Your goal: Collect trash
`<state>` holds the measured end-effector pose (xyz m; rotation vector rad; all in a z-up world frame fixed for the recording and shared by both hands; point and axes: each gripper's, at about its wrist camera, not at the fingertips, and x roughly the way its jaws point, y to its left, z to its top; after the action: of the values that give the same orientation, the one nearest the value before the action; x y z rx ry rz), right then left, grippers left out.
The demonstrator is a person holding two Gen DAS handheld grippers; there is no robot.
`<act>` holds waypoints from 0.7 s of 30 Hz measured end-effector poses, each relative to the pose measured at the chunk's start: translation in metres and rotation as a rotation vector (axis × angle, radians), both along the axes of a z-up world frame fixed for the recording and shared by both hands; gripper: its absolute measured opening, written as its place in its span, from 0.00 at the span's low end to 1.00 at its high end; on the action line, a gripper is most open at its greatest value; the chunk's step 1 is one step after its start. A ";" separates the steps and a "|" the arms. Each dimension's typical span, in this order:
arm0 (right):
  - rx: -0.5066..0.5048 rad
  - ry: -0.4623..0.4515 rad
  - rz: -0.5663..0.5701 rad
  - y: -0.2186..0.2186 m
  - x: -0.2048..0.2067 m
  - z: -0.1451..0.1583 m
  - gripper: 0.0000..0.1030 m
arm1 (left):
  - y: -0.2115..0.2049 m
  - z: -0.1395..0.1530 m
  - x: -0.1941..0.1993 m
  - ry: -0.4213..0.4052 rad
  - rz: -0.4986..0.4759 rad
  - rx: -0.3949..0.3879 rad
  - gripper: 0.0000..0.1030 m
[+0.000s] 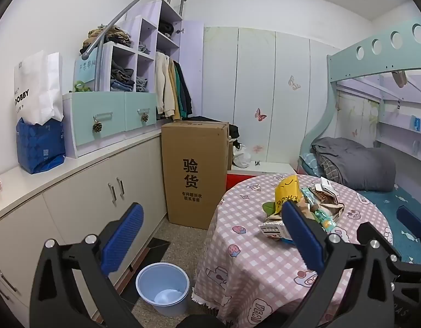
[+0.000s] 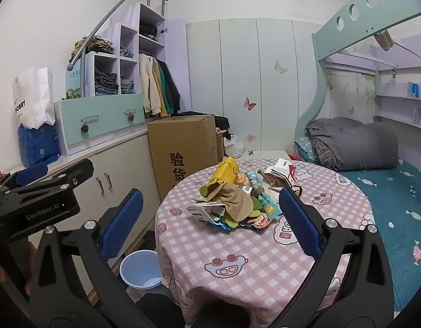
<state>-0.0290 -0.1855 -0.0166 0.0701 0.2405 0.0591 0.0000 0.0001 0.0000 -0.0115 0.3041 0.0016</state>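
A pile of trash [image 2: 235, 199] lies on the round table with a pink checked cloth [image 2: 237, 257]: a yellow bag [image 2: 224, 175], brown paper, green wrappers, small cartons. It also shows in the left wrist view [image 1: 300, 205]. A light blue bin [image 1: 163, 287] stands on the floor left of the table, also in the right wrist view [image 2: 140, 269]. My left gripper [image 1: 210, 235] is open and empty, above the floor beside the table. My right gripper [image 2: 210, 221] is open and empty, in front of the pile. The left gripper's body [image 2: 38, 191] shows at the left.
A tall cardboard box [image 1: 195, 172] stands behind the table. White cabinets [image 1: 81, 199] run along the left wall with bags and drawers on top. A bunk bed [image 2: 374, 164] with a grey quilt is close on the right.
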 end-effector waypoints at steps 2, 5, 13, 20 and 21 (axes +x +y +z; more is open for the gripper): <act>0.000 0.001 0.002 0.000 0.000 0.000 0.94 | 0.000 0.000 0.000 0.002 -0.001 0.000 0.96; 0.001 -0.001 0.003 0.000 0.000 0.000 0.94 | 0.000 0.000 0.000 0.000 0.000 0.001 0.96; 0.002 0.002 0.001 0.000 0.000 0.001 0.94 | 0.000 0.000 0.000 0.005 -0.002 0.001 0.96; 0.003 0.004 0.003 0.000 -0.001 0.000 0.94 | 0.000 0.000 0.000 0.006 0.000 0.001 0.96; 0.004 0.004 0.003 -0.001 -0.001 0.001 0.94 | 0.000 0.000 0.000 0.005 -0.001 0.002 0.96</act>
<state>-0.0296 -0.1867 -0.0158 0.0736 0.2446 0.0627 0.0000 0.0002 -0.0001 -0.0096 0.3095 0.0009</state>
